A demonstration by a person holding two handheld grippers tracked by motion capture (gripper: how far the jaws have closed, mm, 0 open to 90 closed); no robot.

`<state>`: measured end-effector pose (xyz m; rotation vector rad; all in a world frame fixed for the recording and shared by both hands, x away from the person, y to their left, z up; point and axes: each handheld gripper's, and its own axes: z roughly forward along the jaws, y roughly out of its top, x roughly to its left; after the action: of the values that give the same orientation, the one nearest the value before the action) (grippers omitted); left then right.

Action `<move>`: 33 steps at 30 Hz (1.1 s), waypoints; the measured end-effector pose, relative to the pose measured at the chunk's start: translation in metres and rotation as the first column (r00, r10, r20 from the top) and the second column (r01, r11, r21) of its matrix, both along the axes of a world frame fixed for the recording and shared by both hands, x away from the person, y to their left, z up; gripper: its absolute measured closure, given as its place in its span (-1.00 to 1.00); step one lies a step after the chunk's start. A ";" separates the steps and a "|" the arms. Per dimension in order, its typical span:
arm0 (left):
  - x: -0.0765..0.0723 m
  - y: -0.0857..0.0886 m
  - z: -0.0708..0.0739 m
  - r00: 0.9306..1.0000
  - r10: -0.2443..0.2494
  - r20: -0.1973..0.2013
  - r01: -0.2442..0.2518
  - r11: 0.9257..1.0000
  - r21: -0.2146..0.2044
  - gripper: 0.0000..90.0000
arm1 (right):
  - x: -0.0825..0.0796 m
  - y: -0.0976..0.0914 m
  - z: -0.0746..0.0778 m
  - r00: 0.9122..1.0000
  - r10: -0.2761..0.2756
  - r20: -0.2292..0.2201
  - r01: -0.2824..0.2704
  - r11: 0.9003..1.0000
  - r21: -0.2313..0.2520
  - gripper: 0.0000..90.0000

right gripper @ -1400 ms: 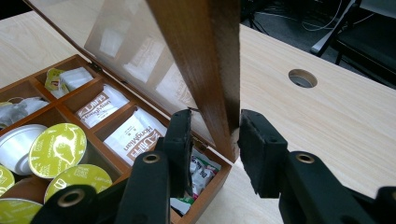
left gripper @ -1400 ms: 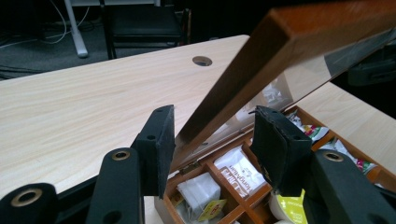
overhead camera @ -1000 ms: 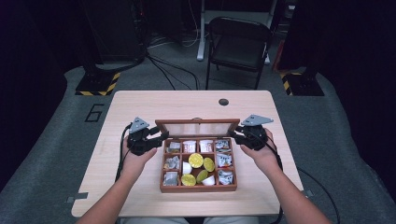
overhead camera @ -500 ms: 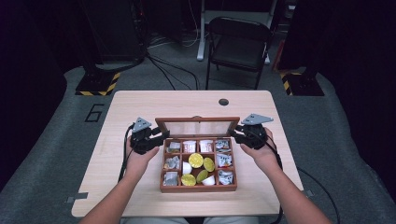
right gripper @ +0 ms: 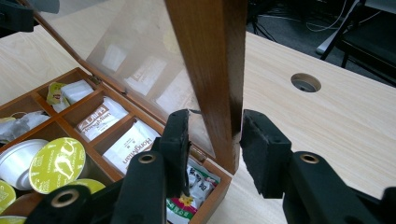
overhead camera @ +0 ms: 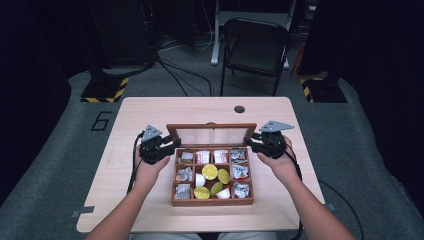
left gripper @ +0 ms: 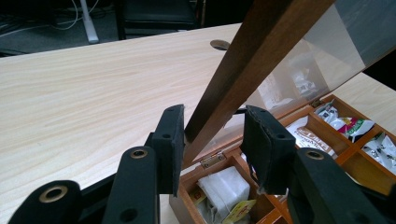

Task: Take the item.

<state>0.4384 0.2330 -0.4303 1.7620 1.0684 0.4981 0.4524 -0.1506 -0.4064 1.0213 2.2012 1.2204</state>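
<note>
My left claw (left gripper: pixel 212 135) has just been closing, its jaws narrow around the left post of the glass lid (overhead camera: pixel 211 135), one pad touching the wood. My right claw (right gripper: pixel 212 140) straddles the lid's right post, jaws just easing apart. The wooden box (overhead camera: pixel 212 200) sits mid-bench (overhead camera: pixel 150 107), lid upright at its far edge.

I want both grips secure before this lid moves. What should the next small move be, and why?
Probably close the right tool onto the brown wooden-framed glass lid. Its jaws have just been opening, and a gap shows between one pad and the lid's frame standing between them. The left tool is already shut on the opposite edge. A one-sided grip might twist the upright lid.
</note>
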 end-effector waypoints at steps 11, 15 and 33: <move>0.007 0.000 0.001 1.000 0.011 -0.017 -0.011 1.000 -0.016 0.31 | 0.013 -0.003 -0.009 1.000 -0.006 -0.029 0.007 1.000 0.022 0.30; 0.009 -0.002 -0.001 1.000 0.018 -0.018 -0.018 1.000 -0.004 0.29 | 0.016 0.003 -0.015 0.999 -0.006 -0.039 0.007 1.000 0.019 0.27; 0.025 -0.005 -0.014 0.998 0.020 -0.062 -0.022 0.999 -0.036 0.15 | 0.034 0.006 -0.034 0.995 -0.037 -0.089 0.043 0.997 0.068 0.26</move>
<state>0.4635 0.2280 -0.4446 1.7453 1.1333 0.4372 0.4860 -0.1444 -0.4400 1.1624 2.2058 1.2653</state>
